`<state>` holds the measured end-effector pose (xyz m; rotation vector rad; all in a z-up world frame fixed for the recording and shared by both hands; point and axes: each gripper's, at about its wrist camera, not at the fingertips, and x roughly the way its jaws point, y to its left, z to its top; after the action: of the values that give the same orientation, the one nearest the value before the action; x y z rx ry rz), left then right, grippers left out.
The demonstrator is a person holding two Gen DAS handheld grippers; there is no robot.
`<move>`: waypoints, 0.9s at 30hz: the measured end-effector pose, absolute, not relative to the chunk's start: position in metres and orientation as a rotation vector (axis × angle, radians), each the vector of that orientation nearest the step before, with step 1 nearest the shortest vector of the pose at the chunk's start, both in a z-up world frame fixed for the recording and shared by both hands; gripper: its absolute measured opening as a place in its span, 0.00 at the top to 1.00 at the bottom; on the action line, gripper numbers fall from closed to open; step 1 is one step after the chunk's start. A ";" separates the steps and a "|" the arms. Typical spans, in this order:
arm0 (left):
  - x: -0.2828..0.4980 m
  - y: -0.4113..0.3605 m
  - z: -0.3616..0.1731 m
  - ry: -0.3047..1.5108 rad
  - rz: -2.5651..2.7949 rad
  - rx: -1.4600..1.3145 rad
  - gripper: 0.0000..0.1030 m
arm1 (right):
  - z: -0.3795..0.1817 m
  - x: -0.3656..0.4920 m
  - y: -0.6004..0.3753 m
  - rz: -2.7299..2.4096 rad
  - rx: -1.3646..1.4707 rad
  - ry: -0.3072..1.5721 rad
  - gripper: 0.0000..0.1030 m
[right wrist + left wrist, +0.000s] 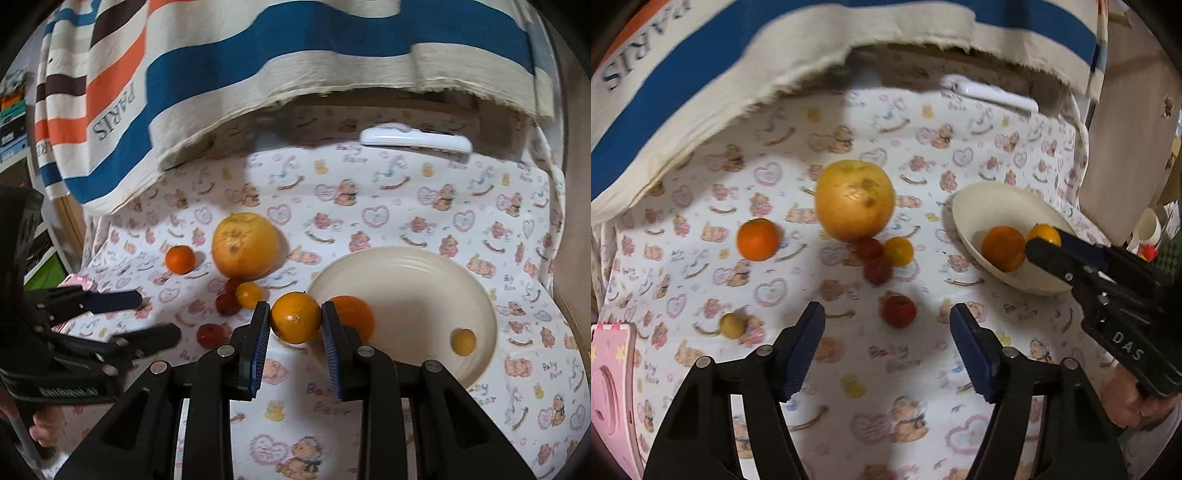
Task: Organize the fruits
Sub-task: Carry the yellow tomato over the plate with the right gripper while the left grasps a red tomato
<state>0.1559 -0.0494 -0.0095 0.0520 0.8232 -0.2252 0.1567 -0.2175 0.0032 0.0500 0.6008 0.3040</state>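
Right tool (295, 317) clamped on an orange (295, 316) at frame centre beside the plate (406, 266); left tool (887, 325) wide open, empty.

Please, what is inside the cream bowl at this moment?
Inside the cream bowl lie an orange and a small yellow fruit. The orange held by the right gripper covers part of the bowl.
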 end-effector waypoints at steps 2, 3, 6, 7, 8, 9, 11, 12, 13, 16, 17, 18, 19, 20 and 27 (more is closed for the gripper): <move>0.163 -0.056 -0.014 0.848 -0.219 0.058 0.40 | 0.004 0.158 -0.223 0.292 0.068 0.604 0.72; 0.166 -0.058 -0.017 0.859 -0.216 0.061 0.41 | 0.004 0.159 -0.224 0.287 0.073 0.604 0.72; 0.177 -0.059 -0.023 0.884 -0.178 0.069 0.45 | 0.007 0.159 -0.231 0.270 0.092 0.595 0.72; 0.179 -0.058 -0.024 0.897 -0.181 0.054 0.46 | 0.007 0.159 -0.231 0.267 0.093 0.593 0.72; 0.182 -0.057 -0.025 0.909 -0.188 0.040 0.47 | 0.007 0.159 -0.231 0.262 0.093 0.592 0.72; 0.184 -0.057 -0.027 0.917 -0.184 0.039 0.48 | 0.007 0.159 -0.231 0.257 0.091 0.593 0.72; 0.187 -0.058 -0.030 0.926 -0.164 0.049 0.50 | 0.006 0.160 -0.231 0.253 0.092 0.598 0.72; 0.188 -0.059 -0.031 0.931 -0.163 0.048 0.51 | 0.006 0.160 -0.231 0.252 0.092 0.599 0.72; 0.189 -0.059 -0.033 0.936 -0.163 0.047 0.52 | 0.006 0.160 -0.232 0.247 0.090 0.599 0.72; 0.193 -0.061 -0.038 0.948 -0.162 0.049 0.57 | 0.006 0.160 -0.232 0.229 0.083 0.597 0.72; 0.194 -0.062 -0.040 0.953 -0.163 0.050 0.58 | 0.006 0.160 -0.233 0.221 0.084 0.596 0.72; 0.195 -0.062 -0.042 0.957 -0.163 0.052 0.58 | 0.006 0.161 -0.234 0.217 0.085 0.596 0.72; 0.196 -0.063 -0.043 0.960 -0.162 0.054 0.59 | 0.006 0.161 -0.234 0.210 0.086 0.595 0.72; 0.196 -0.064 -0.044 0.962 -0.162 0.056 0.61 | 0.007 0.161 -0.235 0.205 0.086 0.595 0.72; 0.197 -0.065 -0.045 0.976 -0.182 0.056 0.74 | 0.008 0.162 -0.241 0.185 0.101 0.598 0.72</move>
<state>0.1969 -0.0653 -0.0454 0.0555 0.9760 -0.1816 0.1623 -0.2411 0.0084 0.1014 0.5979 0.1854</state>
